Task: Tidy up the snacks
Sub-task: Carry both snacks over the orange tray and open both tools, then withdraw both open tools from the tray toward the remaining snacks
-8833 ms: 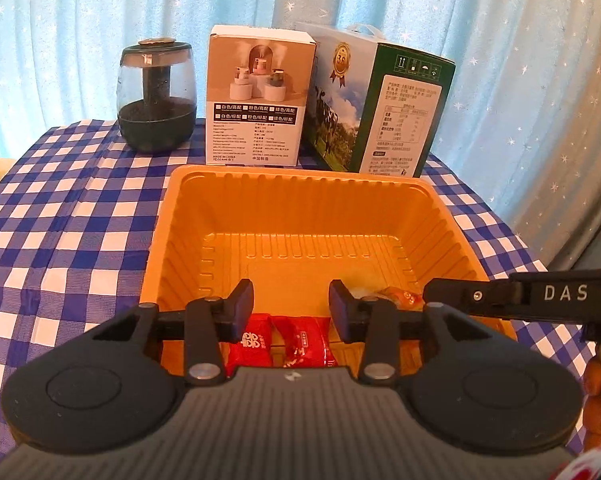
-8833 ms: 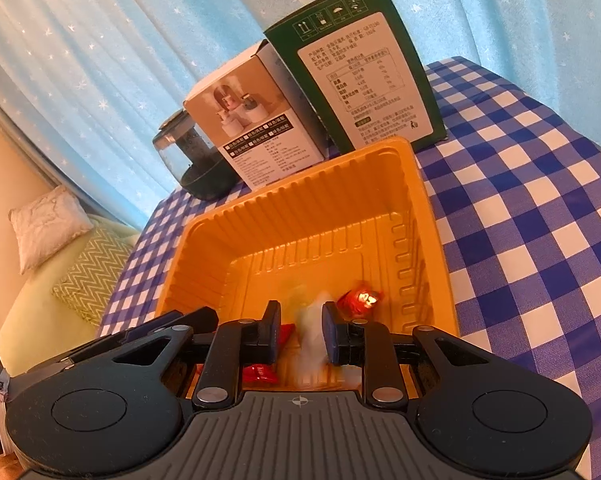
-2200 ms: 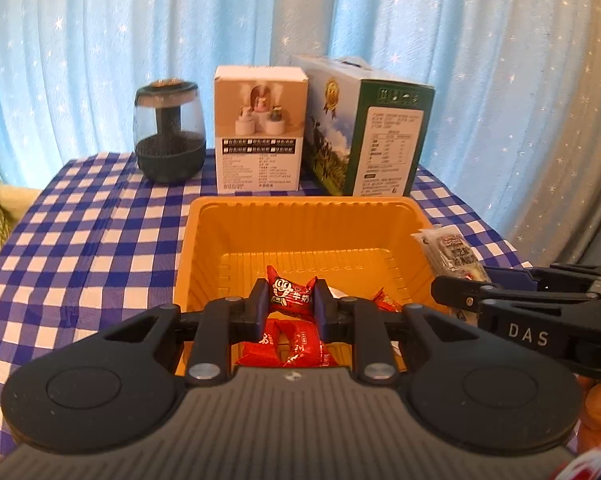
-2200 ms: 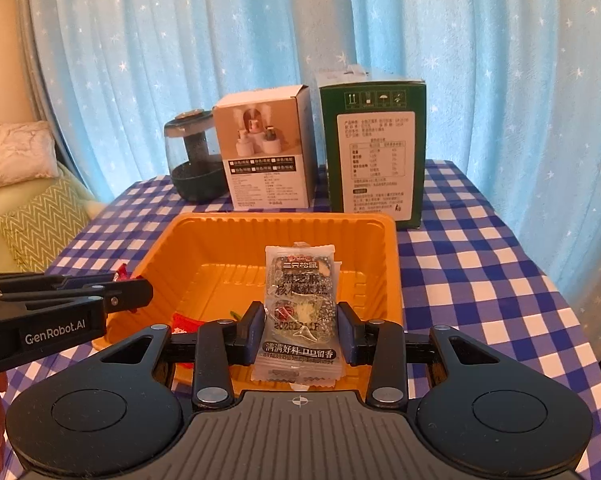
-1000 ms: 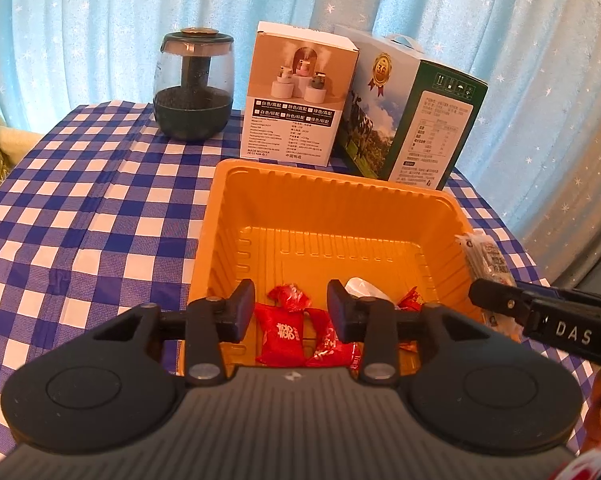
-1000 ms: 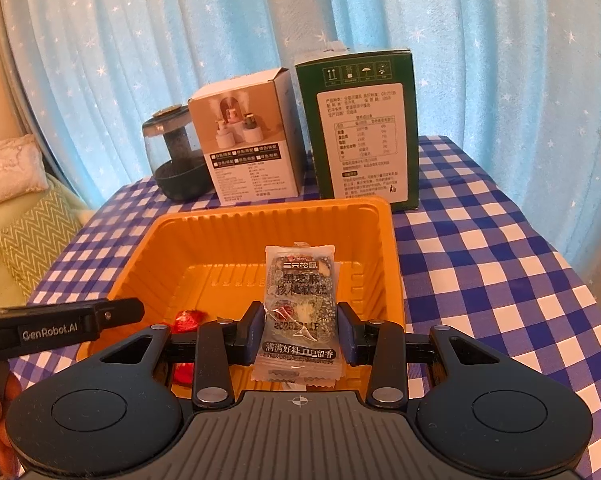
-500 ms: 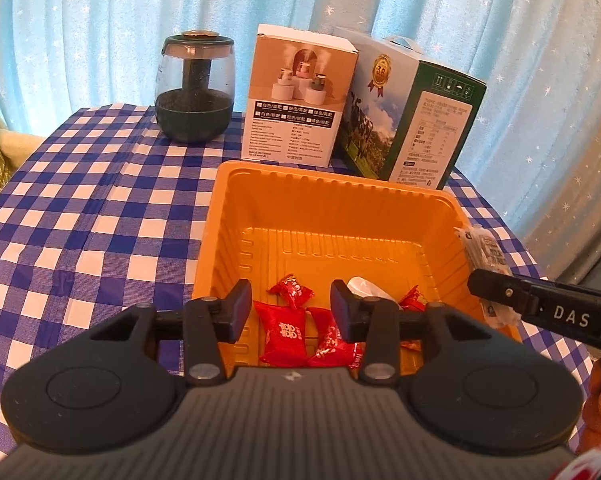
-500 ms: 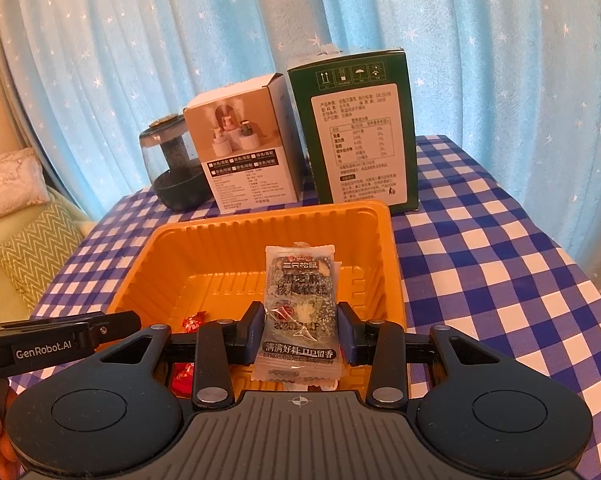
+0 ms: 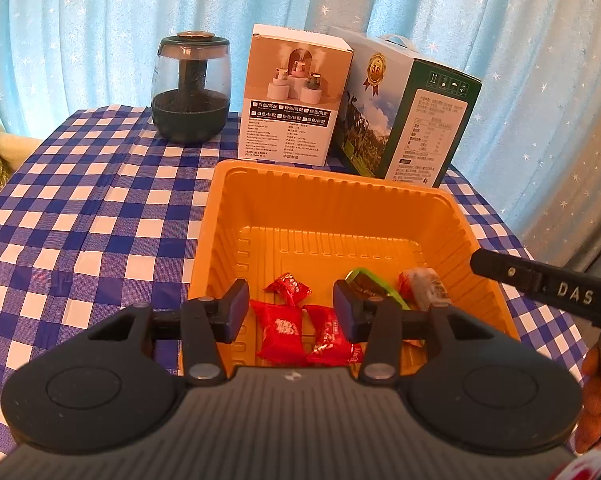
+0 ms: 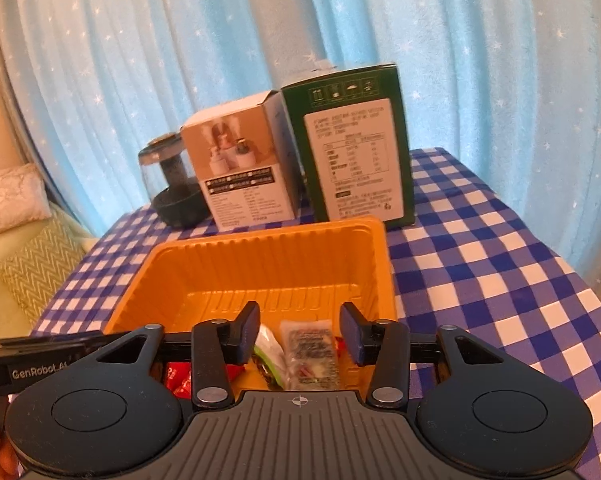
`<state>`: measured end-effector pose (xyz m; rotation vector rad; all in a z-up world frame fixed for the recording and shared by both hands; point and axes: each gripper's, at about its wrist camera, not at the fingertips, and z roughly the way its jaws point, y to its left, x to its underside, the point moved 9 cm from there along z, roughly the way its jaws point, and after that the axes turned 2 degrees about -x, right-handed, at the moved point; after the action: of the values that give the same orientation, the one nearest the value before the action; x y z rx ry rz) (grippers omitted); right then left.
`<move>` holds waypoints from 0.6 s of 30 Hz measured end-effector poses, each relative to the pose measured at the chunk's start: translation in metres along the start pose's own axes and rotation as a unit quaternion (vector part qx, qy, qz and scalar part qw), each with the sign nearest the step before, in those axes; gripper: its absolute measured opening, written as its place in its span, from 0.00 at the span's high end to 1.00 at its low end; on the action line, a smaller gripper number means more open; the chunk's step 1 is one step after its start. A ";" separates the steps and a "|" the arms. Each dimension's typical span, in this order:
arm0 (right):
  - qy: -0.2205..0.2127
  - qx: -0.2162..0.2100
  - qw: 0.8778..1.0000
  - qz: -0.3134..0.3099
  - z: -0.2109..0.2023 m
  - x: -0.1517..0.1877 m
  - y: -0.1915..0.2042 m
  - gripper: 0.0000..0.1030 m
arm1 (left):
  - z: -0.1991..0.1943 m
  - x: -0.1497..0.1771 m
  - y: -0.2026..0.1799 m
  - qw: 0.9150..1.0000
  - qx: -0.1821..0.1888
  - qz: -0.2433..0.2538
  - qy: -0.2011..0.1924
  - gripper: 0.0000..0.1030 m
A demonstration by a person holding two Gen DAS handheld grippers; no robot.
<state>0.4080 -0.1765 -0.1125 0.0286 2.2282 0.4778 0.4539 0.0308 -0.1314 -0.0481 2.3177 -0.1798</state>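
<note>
right hand-held gripper (image 10: 299, 334) jaws just opened, clear packet (image 10: 310, 354) dropped into orange tray (image 10: 260, 252); left hand-held gripper (image 9: 288, 312) open, empty, over red candies (image 9: 279, 330).

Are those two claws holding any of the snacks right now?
No. The left claw and right claw both stand open; the clear packet lies loose in the orange tray.

An orange plastic tray (image 9: 332, 204) with ribbed walls sits on the checked cloth. Inside, at its near end, lie three red candies (image 9: 280, 330), a green-edged wrapper (image 9: 370, 282) and a clear packet (image 10: 310, 354), loosely clustered.
</note>
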 end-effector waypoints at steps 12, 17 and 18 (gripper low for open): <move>0.000 0.007 1.000 -0.001 -0.002 0.000 -0.005 0.53 | -0.001 0.001 -0.002 1.000 0.004 0.006 0.000 0.58; 0.002 0.010 1.000 -0.006 -0.004 0.001 -0.004 0.53 | -0.003 0.001 -0.004 1.000 0.004 0.011 -0.001 0.57; 0.003 0.010 1.000 -0.008 -0.004 0.001 -0.004 0.53 | -0.003 0.001 -0.004 1.000 0.004 0.012 -0.002 0.57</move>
<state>0.4051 -0.1815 -0.1126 0.0199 2.2375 0.4463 0.4504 0.0272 -0.1296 -0.0168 2.3128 -0.1776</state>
